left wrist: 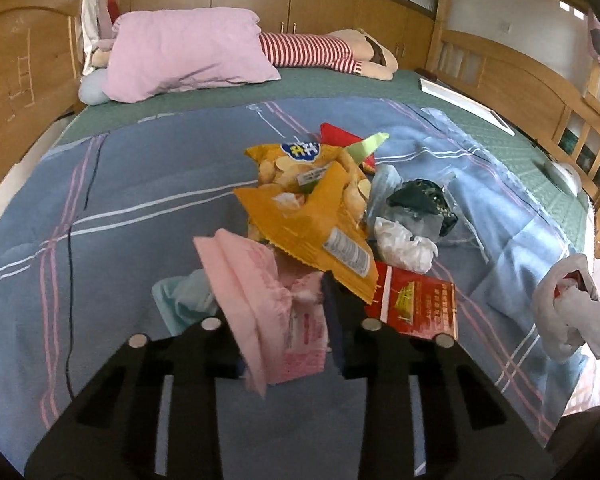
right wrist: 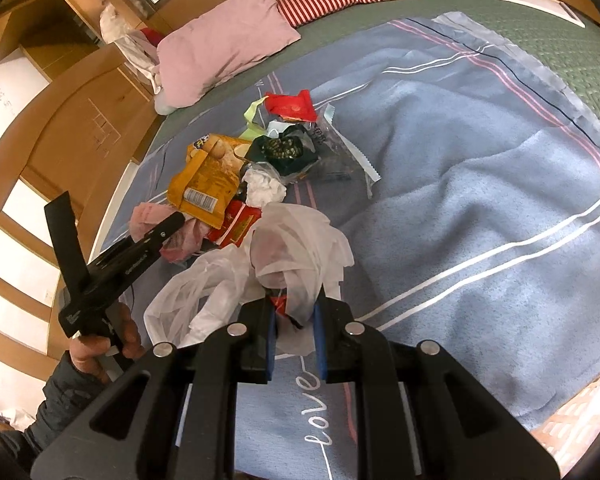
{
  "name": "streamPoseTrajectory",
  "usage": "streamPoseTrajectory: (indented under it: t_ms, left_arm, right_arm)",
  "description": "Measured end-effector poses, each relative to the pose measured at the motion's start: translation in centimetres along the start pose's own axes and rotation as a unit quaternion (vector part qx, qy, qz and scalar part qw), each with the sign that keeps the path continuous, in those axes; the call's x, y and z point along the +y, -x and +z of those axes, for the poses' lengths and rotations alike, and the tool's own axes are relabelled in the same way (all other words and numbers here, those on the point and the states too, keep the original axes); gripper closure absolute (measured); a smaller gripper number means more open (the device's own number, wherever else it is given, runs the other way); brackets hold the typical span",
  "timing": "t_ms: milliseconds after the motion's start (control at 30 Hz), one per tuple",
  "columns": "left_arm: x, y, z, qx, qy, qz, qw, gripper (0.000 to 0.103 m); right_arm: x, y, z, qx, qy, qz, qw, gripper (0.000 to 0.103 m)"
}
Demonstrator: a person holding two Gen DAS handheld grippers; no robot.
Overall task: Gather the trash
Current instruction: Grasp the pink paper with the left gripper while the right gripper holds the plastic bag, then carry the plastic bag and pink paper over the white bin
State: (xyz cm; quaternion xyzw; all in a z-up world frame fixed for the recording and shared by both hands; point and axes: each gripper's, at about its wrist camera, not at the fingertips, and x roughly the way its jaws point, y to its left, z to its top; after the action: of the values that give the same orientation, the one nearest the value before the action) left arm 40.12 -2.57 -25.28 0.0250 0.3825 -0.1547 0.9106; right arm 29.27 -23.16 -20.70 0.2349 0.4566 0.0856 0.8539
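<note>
A pile of trash lies on the blue blanket (left wrist: 120,208): an orange chip bag (left wrist: 312,216), a red packet (left wrist: 416,304), crumpled white paper (left wrist: 404,246), a dark green wrapper (left wrist: 420,198). My left gripper (left wrist: 288,320) is shut on a pink wrapper (left wrist: 256,280), held at the pile's near edge. My right gripper (right wrist: 294,328) is shut on a white plastic bag (right wrist: 292,248) with something red inside; the bag also shows at the right edge of the left wrist view (left wrist: 568,308). The left gripper appears in the right wrist view (right wrist: 168,224), left of the bag.
The blanket (right wrist: 480,184) covers a green mattress (right wrist: 560,40). A pink pillow (left wrist: 184,56) and a striped doll (left wrist: 320,52) lie at the head. Wooden bed rails (left wrist: 520,80) run along the right side. A white flat box (left wrist: 464,104) lies near that rail.
</note>
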Motion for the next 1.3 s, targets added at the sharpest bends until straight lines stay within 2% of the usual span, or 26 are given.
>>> streamPoseTrajectory:
  t_ms: [67,200,533,767,933,1067,1133,1300]
  left_arm:
    - [0.0,0.7,0.1,-0.003,0.007,-0.001,1.0000,0.083]
    - [0.2,3.0,0.3,-0.020,0.012,0.005,0.9997,0.086]
    - [0.1,12.1,0.7,-0.085,0.014,0.030,0.9958,0.087]
    - [-2.6,18.8,0.9,-0.132,-0.003,0.036,0.9905,0.087]
    - [-7.1,22.9,0.7,-0.160,-0.029,-0.007,0.9866,0.087]
    - [-12.0,24.7,0.3,-0.170,-0.049,-0.053,0.9828,0.087]
    - [-14.5,25.4,-0.1,-0.174,-0.059,-0.077,0.9799,0.087]
    - [-22.5,27.1,-1.9,-0.173,-0.099,-0.161,0.9667,0.087]
  right_arm:
    - [0.0,0.0,0.0,-0.001,0.000,0.000,1.000,0.086]
    - [0.2,0.1,0.0,-0.005,0.001,0.000,1.000,0.086]
    - [1.7,1.7,-0.4,-0.050,0.028,-0.008,0.998,0.086]
    - [2.6,4.6,-1.2,-0.097,0.030,-0.011,0.995,0.086]
    - [3.0,9.5,-2.8,-0.132,0.039,-0.036,0.990,0.086]
    - [1.6,15.8,-4.6,-0.176,0.026,-0.070,0.982,0.086]
    - [0.6,19.1,-5.8,-0.199,0.015,-0.094,0.975,0.086]
    - [-2.3,27.5,-10.4,-0.250,-0.019,-0.171,0.953,0.086]
